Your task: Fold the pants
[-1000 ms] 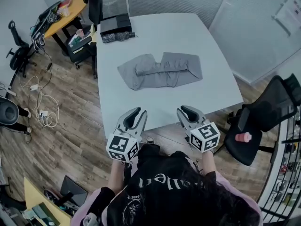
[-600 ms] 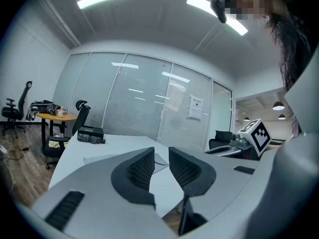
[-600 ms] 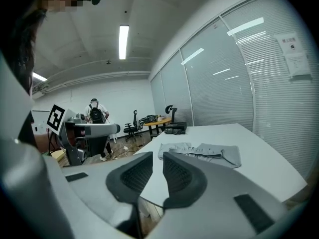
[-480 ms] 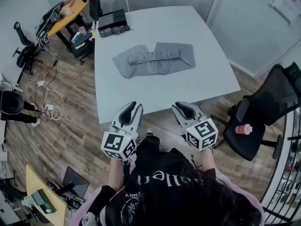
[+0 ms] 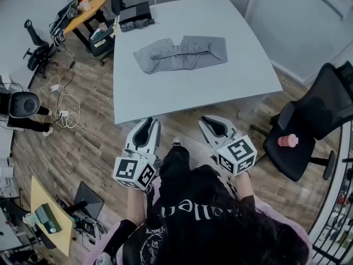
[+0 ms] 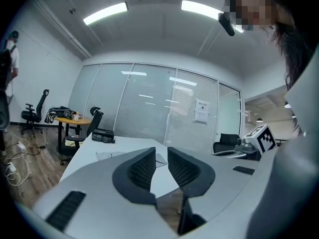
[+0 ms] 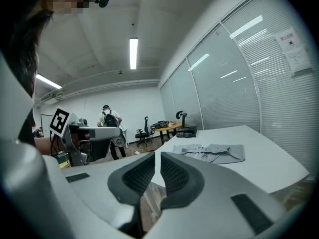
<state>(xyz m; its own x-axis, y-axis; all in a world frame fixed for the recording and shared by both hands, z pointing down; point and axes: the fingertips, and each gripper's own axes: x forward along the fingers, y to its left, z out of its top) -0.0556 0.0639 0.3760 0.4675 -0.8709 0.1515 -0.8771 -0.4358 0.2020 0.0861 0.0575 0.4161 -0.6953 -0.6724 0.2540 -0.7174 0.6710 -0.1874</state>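
Ahead of the fingers (image 5: 138,142) stands a white desk (image 5: 187,93), with a black box (image 5: 135,11) at its far corner. Right of the fingers, a black chair (image 5: 309,120) bears a pink cup (image 5: 285,141). Cables (image 5: 63,106) trail off to their left across the wooden floor (image 5: 83,148).

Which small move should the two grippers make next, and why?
Probably bring both forward over the white table toward the grey fabric pants. The left gripper and right gripper hang above the wooden floor, short of the table's near edge. Their jaws have just been closing with nothing between them, and the pants lie far beyond.
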